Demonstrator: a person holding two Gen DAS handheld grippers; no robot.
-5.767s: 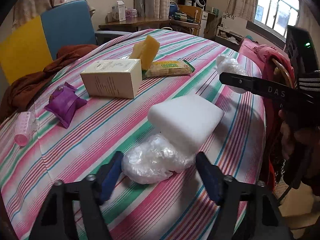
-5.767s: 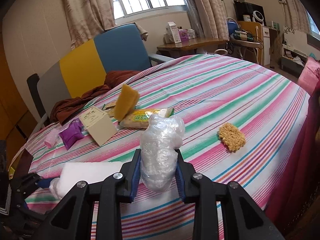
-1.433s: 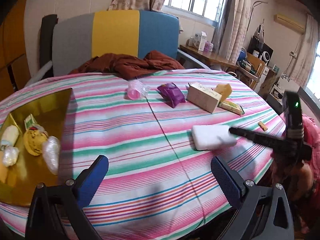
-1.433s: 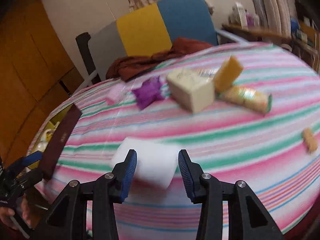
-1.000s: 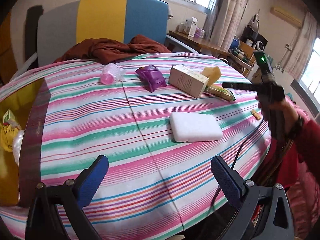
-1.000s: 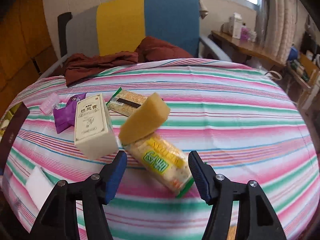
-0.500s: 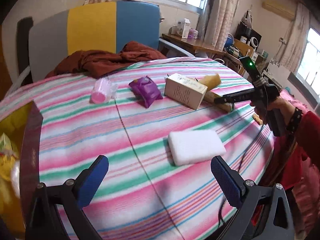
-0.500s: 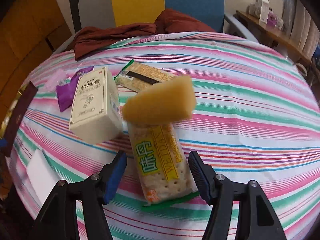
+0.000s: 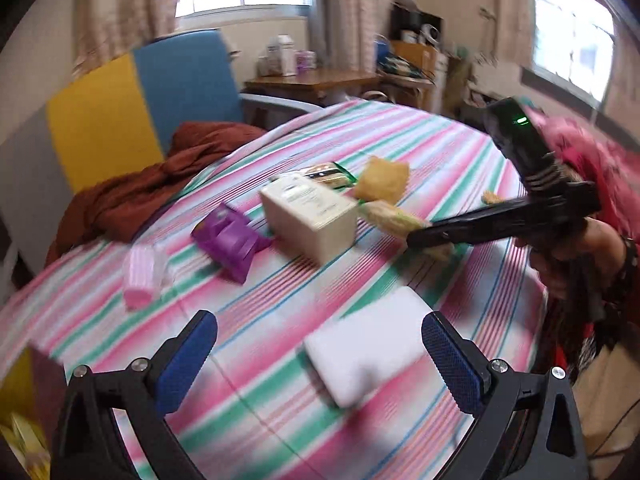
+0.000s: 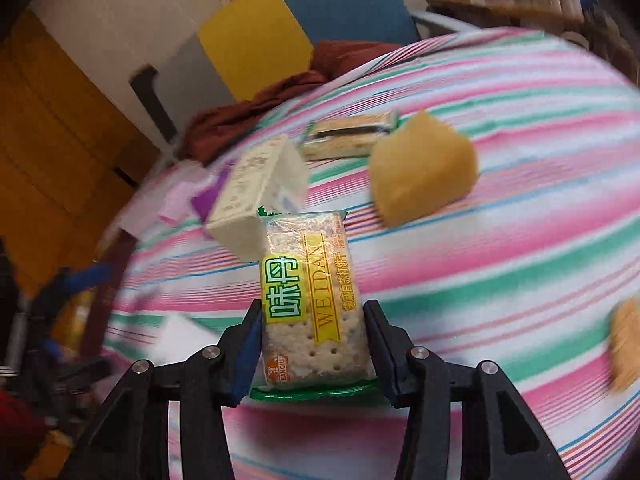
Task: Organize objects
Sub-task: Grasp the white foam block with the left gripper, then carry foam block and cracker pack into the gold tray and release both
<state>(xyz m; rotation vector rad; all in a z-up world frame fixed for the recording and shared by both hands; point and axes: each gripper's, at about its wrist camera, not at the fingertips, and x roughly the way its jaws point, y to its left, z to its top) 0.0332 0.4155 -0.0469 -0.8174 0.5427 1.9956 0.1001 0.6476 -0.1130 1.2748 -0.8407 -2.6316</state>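
A clear packet of crackers with a yellow and green label sits between the blue pads of my right gripper. The jaws are closing and both pads touch its sides. It stays sharp while the table behind blurs. In the left wrist view the right gripper reaches in from the right, at the packet. My left gripper stands wide open, low over a white foam block, and touches nothing.
On the striped tablecloth lie a cream box, a yellow sponge, a second cracker packet, a purple packet and a pink roll. A gold tray shows lower left. Brown cloth drapes a chair.
The right gripper's jaws have narrowed onto the cracker packet, which now rides with it, away from the yellow sponge. The left gripper has swung closer to the white block.
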